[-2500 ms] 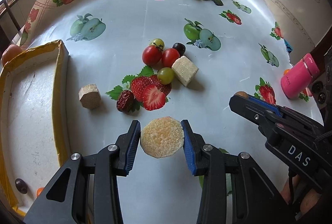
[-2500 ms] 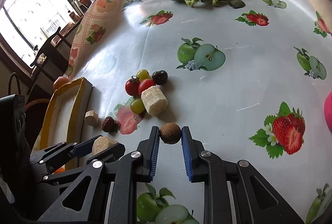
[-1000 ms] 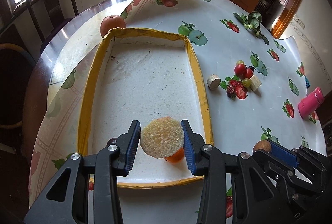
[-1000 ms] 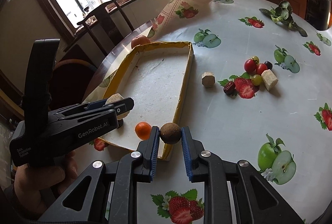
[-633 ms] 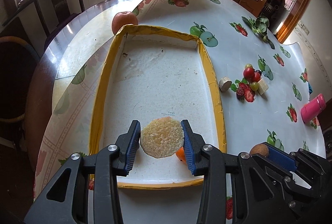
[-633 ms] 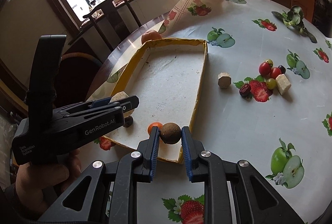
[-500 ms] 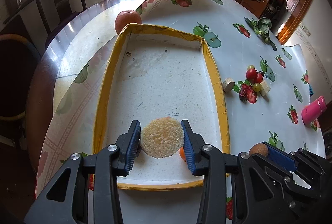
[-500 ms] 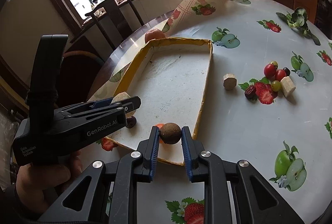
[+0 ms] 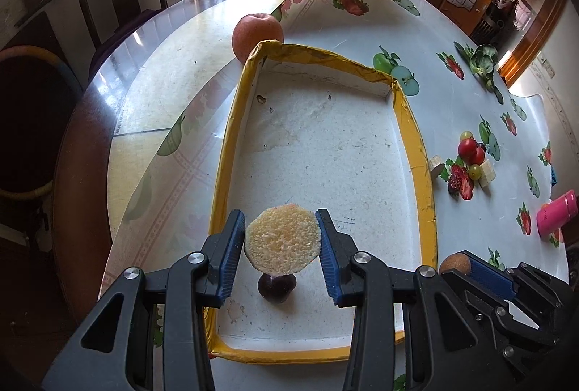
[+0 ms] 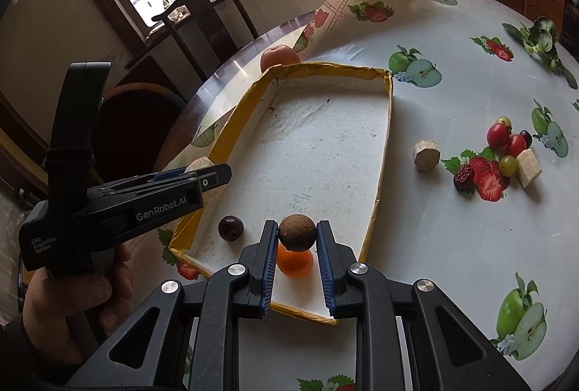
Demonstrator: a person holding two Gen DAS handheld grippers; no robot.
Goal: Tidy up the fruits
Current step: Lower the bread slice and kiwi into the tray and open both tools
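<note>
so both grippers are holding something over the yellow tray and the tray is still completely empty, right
Not empty. The right wrist view shows a dark plum and a small orange fruit already lying in the yellow tray. Both grippers do hold something over it.

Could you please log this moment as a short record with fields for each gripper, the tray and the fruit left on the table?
left gripper: shut on yellow round slice, above the tray's near end
right gripper: shut on brown ball, above the tray's near end
tray: yellow rim, holds dark plum and small orange fruit
outside tray: apple beyond far corner; fruit cluster on tablecloth
pending: both held items not yet released
</note>
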